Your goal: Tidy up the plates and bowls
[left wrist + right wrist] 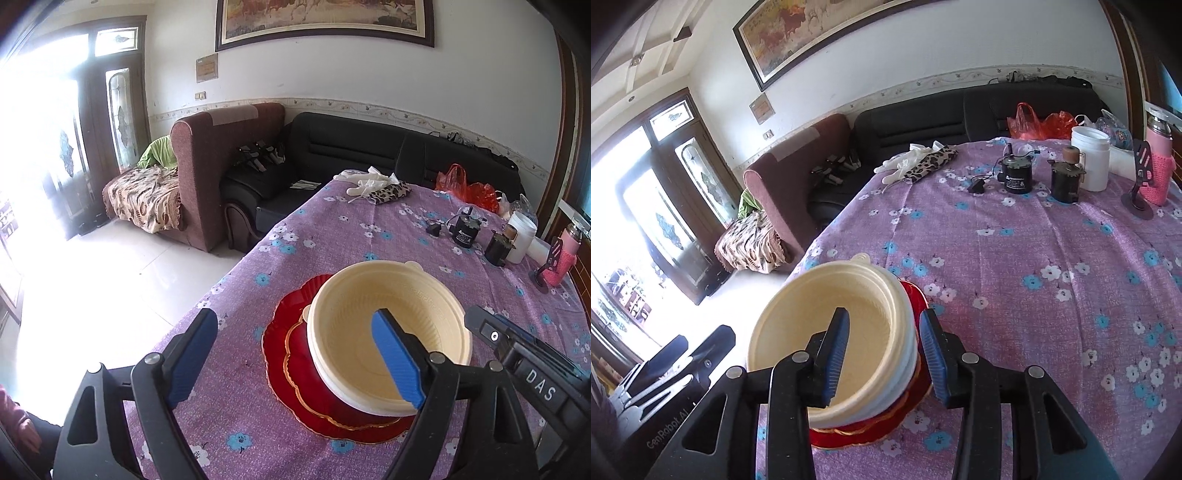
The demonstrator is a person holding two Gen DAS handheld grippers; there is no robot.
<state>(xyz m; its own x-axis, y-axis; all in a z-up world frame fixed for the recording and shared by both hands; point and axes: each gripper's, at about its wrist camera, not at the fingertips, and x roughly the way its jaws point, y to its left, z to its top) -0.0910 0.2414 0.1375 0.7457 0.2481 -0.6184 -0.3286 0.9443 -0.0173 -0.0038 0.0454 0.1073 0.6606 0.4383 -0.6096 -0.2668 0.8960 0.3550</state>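
A stack of cream bowls (388, 332) sits on stacked red plates (291, 365) on the purple flowered tablecloth (332, 236). My left gripper (295, 362) is open, with its right pad over the bowl's near rim and its left pad over the cloth. In the right wrist view my right gripper (884, 358) is open and straddles the right wall of the cream bowls (827, 317), one pad inside and one outside. The red plates (916, 295) show under the bowls. The right gripper's body (524, 354) shows in the left wrist view.
At the far end of the table lie white gloves (905, 162) and a leopard pouch, a black pump (1015, 177), a dark jar (1065, 181), a white tub (1089, 158), a pink bottle (1158, 162) and red bags (1041, 123). Sofas stand beyond the table's left edge.
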